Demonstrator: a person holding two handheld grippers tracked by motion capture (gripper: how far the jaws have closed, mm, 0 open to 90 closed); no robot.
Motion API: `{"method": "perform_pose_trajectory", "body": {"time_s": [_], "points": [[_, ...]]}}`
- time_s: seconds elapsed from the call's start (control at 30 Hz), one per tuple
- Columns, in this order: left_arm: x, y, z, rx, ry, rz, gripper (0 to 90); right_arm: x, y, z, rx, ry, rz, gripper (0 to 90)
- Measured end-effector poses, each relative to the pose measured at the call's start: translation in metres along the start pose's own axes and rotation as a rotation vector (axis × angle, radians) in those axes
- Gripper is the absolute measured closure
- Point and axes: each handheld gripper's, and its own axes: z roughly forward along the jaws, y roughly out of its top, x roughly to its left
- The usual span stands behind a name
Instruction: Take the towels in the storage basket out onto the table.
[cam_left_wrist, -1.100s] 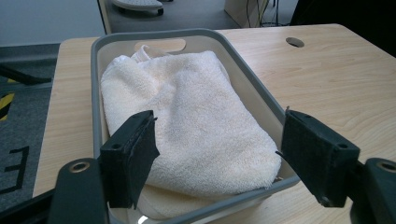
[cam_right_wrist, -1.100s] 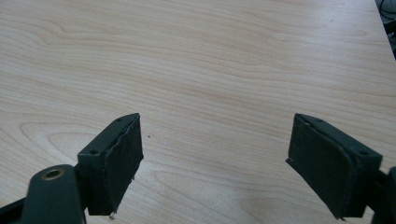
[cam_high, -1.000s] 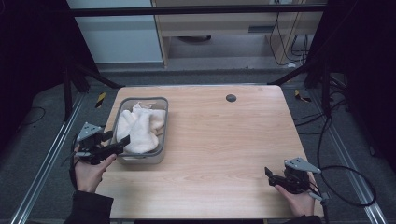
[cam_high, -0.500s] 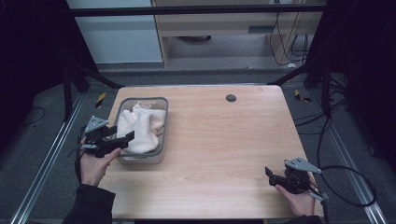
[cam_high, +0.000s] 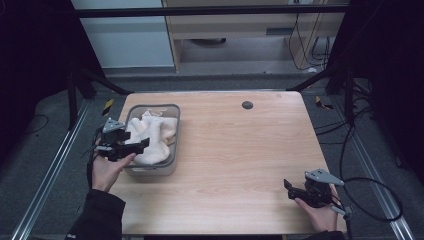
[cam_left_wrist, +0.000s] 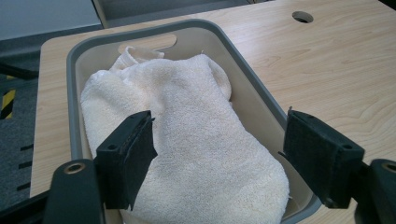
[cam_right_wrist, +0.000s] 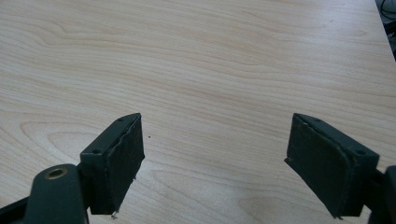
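While the grab is not yet made, the scene reads as follows, taking the bin as the landmark throughout:

Towel: a cream terry towel (cam_left_wrist: 196, 140) lies bunched inside the bin, filling most of it; its near end bulges up to the bin's near rim; seen from above it is a pale heap (cam_high: 150, 137)

Bin: a grey-rimmed bin (cam_left_wrist: 72, 56) with a handle slot in its far wall; it stands on the left part of the wooden table (cam_high: 240, 150), close to the table's left edge

Left gripper: the left gripper (cam_left_wrist: 219, 154) hovers over the bin's near end, jaws spread wide with the towel's bulk between and below them; nothing is held; in the high view it (cam_high: 140, 146) reaches in from the bin's left side

Right gripper: the right gripper (cam_right_wrist: 215, 158) is well apart from the bin, near the table's front right corner; jaws wide, bare wood between them; the high view shows it (cam_high: 292, 187) low by the table

Doing the step well: the step looks like taking the towel out; lower the jaws so they straddle a thick fold near the bulge, clear of the rim; close fully on cloth, not plastic; lift straight up so the bin is not dragged

Change: against the earlier high views, the left gripper has come up and in over the bin; the right one has hardly moved
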Motion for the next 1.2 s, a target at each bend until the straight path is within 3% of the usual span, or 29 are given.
{"method": "perform_pose_trajectory", "body": {"time_s": [0.47, 1.2], "points": [[0.003, 0.007, 0.022, 0.09, 0.008, 0.012, 20.3, 0.0, 0.0, 0.001, 0.006, 0.008, -0.01, 17.4], [0.003, 0.015, 0.051, 0.178, 0.02, 0.017, 15.6, -0.001, -0.001, 0.003, 0.015, 0.017, -0.008, 15.0]]}}
